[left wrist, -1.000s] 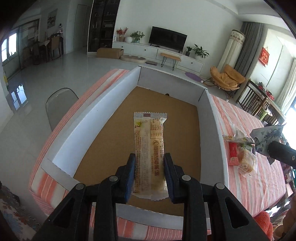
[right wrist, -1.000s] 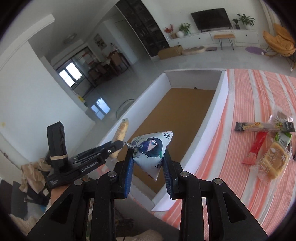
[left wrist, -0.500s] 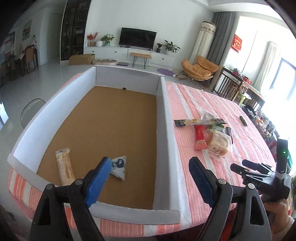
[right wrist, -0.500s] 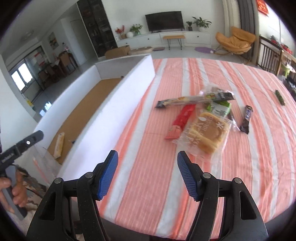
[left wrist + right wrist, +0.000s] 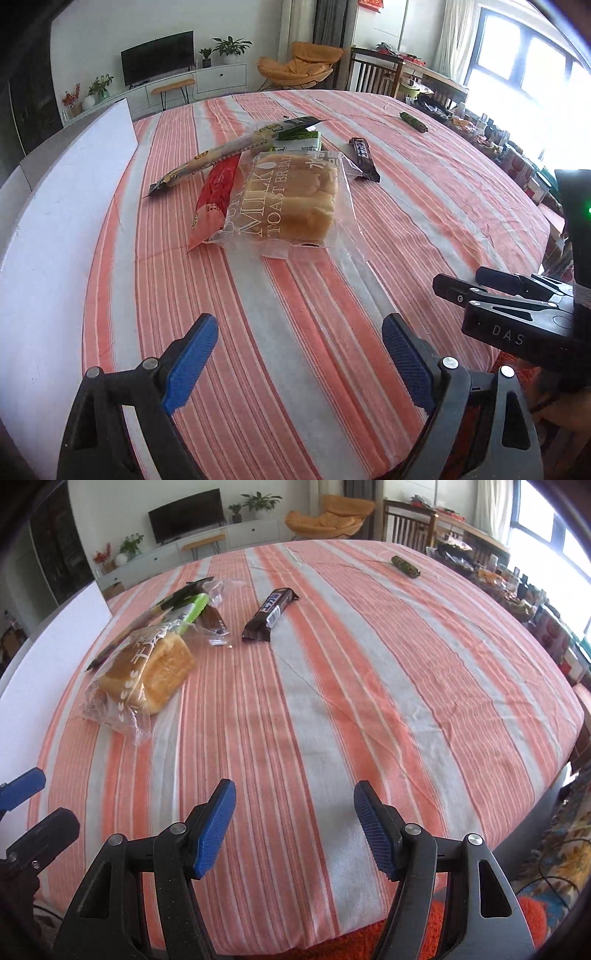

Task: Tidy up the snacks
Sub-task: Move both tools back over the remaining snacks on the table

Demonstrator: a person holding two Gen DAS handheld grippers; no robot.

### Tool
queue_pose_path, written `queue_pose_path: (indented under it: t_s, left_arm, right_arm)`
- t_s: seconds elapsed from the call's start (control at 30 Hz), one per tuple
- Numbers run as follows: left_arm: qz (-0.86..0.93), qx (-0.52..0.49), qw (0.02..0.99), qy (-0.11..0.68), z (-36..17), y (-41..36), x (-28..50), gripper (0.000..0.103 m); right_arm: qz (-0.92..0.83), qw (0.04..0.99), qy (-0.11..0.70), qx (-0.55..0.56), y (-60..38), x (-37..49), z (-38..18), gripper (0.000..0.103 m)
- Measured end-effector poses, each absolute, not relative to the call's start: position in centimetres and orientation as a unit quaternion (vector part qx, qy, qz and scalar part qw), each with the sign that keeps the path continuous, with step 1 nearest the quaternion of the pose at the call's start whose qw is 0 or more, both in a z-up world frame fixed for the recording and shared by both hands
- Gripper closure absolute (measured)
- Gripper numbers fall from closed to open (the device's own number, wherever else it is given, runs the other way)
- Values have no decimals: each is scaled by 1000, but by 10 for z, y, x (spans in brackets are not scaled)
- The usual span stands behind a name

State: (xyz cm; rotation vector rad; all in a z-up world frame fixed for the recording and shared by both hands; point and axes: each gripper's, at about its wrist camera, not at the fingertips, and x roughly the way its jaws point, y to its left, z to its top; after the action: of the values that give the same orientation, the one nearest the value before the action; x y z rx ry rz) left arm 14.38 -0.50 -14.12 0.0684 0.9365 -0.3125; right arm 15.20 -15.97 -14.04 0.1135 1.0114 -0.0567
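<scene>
Snacks, clear-bagged golden milk toast loaf [image 5: 295, 199] foremost, ahead of blue-padded left gripper [image 5: 299, 354] and right gripper [image 5: 295, 827], both spread wide, grasping nothing.

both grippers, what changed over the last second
A second ago the left gripper was shut on a long snack packet over the box and the right gripper on a triangular pouch. Both let go into the box, opened, and swung away over the striped tablecloth. The milk toast bread, red packet and dark chocolate bar lie where they were.
</scene>
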Motion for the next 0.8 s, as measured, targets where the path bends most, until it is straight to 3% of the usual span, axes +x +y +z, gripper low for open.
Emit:
queue_pose_path:
  t_s: [0.3, 0.57, 0.8]
  left_arm:
    - [-105, 25, 885, 453, -165, 8, 161, 13]
    - [-94, 40, 887, 451, -170, 8, 165, 0]
    - [-92, 41, 889, 447, -171, 7, 164, 0]
  right_arm:
    - [-27, 873, 485, 54, -158, 148, -143, 29]
    - [-23, 870, 490, 39, -154, 149, -144, 22]
    - [-23, 867, 497, 23, -149, 150, -146, 17]
